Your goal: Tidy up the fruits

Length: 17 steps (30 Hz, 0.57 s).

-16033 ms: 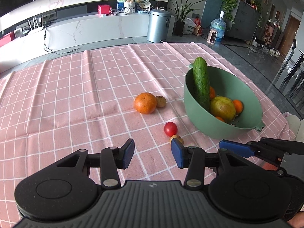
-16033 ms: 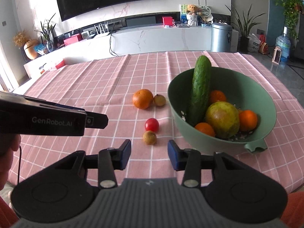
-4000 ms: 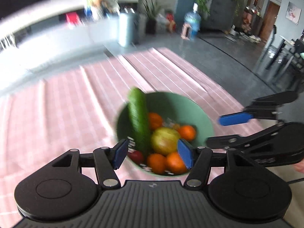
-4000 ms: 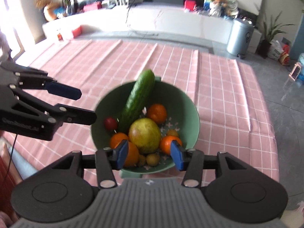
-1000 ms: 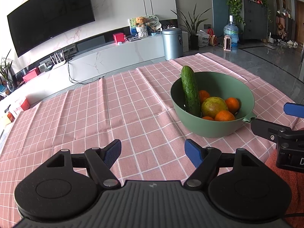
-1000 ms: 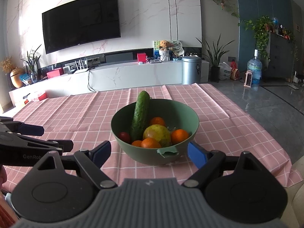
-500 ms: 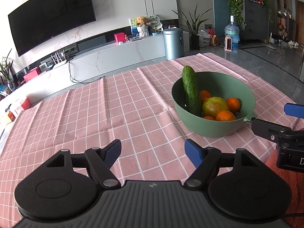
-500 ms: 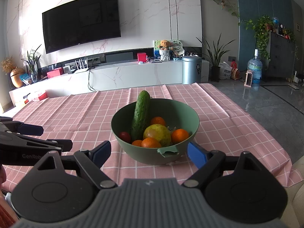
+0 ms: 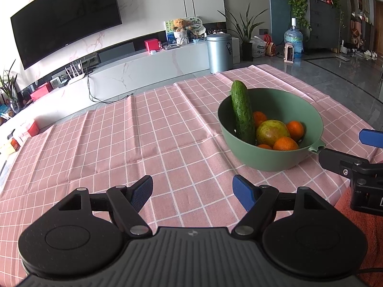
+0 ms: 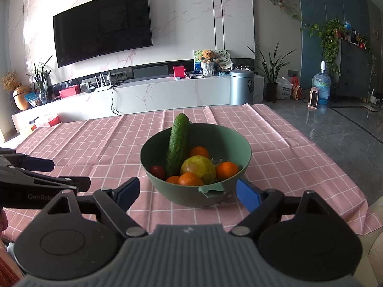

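both wrist views low, sharing bowl

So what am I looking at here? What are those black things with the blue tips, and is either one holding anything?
No robot arm is here: a person holds a two-finger tool in each hand, and each tool carries a wide-angle camera looking forward along its fingers. One picture comes from the left gripper, the other from the right gripper. The black shapes at the bottom are the tool itself, and the blue tips are its jaws. Each tool also shows at the edge of the other's picture. Both pairs of jaws stand apart with nothing between them.

On the pink checked tablecloth stands a green bowl. Inside it, a cucumber leans against the rim, beside a large yellow-green fruit, several oranges and a small red tomato. No fruit is visible loose on the cloth.
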### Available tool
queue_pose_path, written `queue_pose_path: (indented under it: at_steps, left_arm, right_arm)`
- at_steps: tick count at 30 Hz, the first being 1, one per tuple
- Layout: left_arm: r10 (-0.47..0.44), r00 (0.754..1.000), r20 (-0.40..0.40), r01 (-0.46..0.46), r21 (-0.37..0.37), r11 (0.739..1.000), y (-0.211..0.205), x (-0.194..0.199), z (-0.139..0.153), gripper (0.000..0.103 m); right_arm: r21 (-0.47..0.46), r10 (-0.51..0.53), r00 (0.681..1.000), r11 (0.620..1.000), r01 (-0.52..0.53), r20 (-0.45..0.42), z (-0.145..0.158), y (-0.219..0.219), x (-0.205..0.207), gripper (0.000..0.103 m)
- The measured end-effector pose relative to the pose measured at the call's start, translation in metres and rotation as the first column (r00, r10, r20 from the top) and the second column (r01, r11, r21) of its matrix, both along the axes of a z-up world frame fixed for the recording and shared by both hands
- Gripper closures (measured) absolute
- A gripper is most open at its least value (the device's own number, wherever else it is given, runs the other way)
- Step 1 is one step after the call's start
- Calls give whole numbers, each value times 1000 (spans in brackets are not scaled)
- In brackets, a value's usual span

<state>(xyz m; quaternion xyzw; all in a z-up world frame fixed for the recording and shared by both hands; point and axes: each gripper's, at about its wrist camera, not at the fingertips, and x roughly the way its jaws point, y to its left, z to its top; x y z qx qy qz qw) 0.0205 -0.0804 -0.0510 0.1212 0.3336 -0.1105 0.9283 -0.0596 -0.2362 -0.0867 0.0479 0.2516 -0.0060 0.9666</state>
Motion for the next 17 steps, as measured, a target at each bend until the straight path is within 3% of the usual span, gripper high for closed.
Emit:
queue_pose_path:
  at_steps: [17]
  left_arm:
    - [14, 1000, 2, -14, -21, 1000, 3, -1, 1, 14]
  right_arm:
    - [0, 0, 1000, 1000, 0, -1, 1, 0, 0, 19]
